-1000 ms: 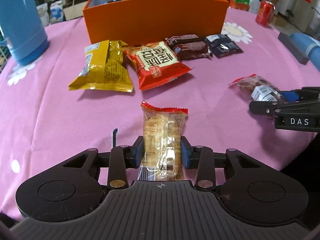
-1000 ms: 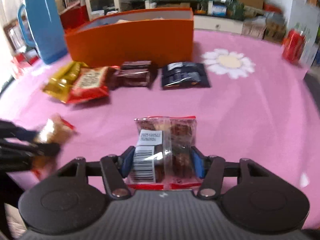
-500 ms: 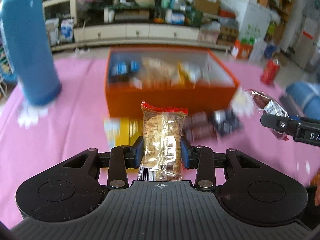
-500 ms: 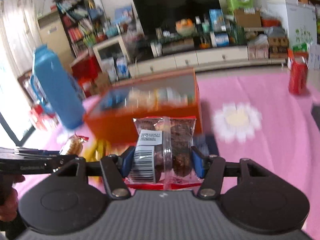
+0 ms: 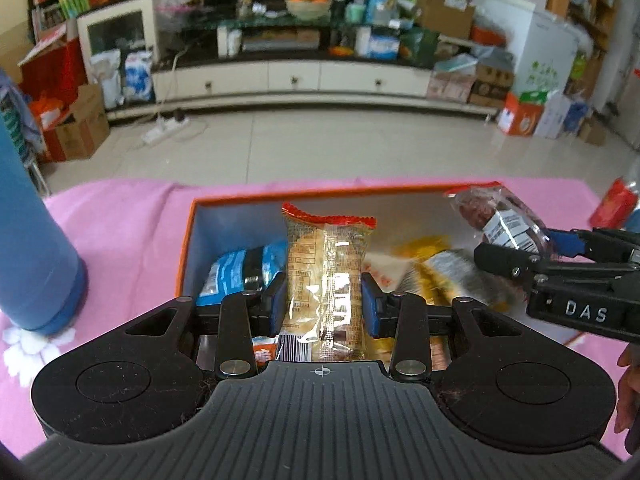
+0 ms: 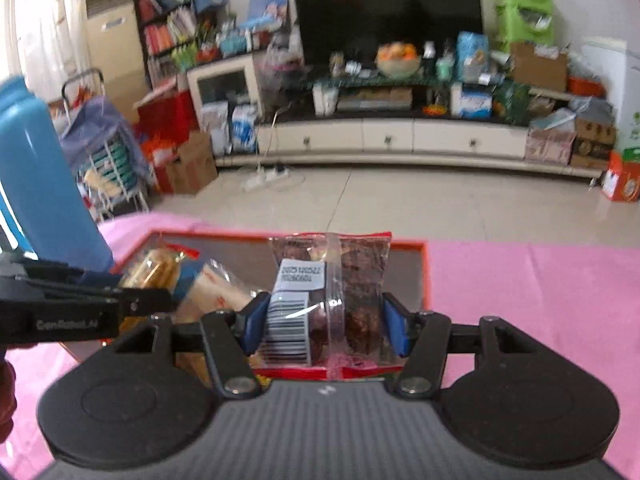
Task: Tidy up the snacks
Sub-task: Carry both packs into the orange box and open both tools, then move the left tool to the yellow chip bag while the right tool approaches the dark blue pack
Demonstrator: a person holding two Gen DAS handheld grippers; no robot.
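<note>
Above the orange box (image 5: 182,248): open air, top unlidded. Inside: crowded with a blue packet (image 5: 240,268) at left and yellow wrappers (image 5: 436,264) at right. Left of the box: blocked by a tall blue flask (image 5: 32,248). Right of the box: bare pink cloth (image 6: 540,288).
</note>
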